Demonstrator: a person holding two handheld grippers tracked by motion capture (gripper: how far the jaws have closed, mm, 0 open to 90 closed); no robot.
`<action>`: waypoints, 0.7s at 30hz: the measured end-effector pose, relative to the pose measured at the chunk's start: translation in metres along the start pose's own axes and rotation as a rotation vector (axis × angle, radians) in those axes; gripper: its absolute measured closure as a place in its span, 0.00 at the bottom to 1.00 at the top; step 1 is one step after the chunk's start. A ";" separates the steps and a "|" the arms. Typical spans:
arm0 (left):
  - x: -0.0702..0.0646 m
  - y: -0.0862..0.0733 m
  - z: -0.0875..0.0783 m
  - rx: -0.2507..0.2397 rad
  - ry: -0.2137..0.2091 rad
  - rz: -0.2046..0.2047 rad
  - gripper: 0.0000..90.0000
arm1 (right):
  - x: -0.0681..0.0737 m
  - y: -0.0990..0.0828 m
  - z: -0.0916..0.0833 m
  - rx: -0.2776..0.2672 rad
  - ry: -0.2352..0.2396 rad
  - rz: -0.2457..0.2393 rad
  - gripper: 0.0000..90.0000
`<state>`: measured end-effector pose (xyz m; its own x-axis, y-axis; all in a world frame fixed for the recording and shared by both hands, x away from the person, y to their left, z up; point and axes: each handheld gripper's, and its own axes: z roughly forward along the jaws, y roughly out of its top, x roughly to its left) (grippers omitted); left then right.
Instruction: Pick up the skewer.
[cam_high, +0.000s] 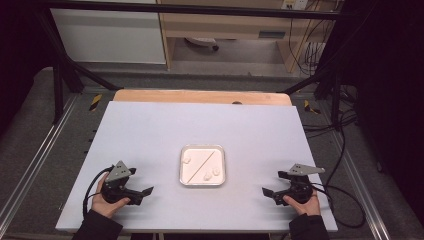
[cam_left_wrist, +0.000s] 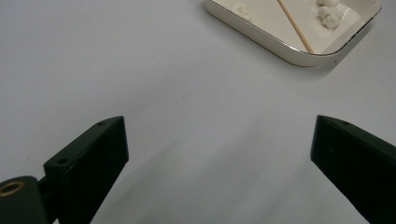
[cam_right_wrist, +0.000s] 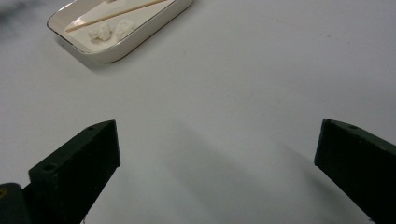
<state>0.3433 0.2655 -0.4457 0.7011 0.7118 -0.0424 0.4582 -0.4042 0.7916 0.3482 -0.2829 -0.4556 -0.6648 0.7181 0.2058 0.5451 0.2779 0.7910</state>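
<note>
Left gripper (cam_high: 141, 193), right gripper (cam_high: 272, 193) both spread wide, empty; tray (cam_high: 202, 183) with stick (cam_high: 201, 163) between them, bare table (cam_high: 150, 130) around.

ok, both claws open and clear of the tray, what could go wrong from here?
1. The thin wooden stick lies flat and diagonal in the shallow white square tray; a claw may scrape the tray floor or fail to get under it.
2. The small white lumps sit close to the stick and could get knocked or squashed.
3. The tray looks light and unfixed on the white table; a push by the left claw or right claw may slide it.
</note>
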 end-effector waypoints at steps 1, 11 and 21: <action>0.000 0.000 0.000 0.000 -0.001 -0.001 0.04 | 0.000 0.000 0.000 0.000 0.000 0.000 0.01; -0.002 0.003 -0.001 -0.006 0.003 0.006 0.04 | 0.000 0.000 0.000 0.005 0.000 0.000 0.01; -0.006 0.007 -0.001 0.006 0.007 0.008 0.04 | 0.000 0.000 0.001 0.012 -0.006 -0.004 0.01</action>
<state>0.3424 0.2590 -0.4395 0.7007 0.7128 -0.0315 0.4557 -0.4131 0.7885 0.3492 -0.2821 -0.4564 -0.6638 0.7209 0.1991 0.5484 0.2882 0.7849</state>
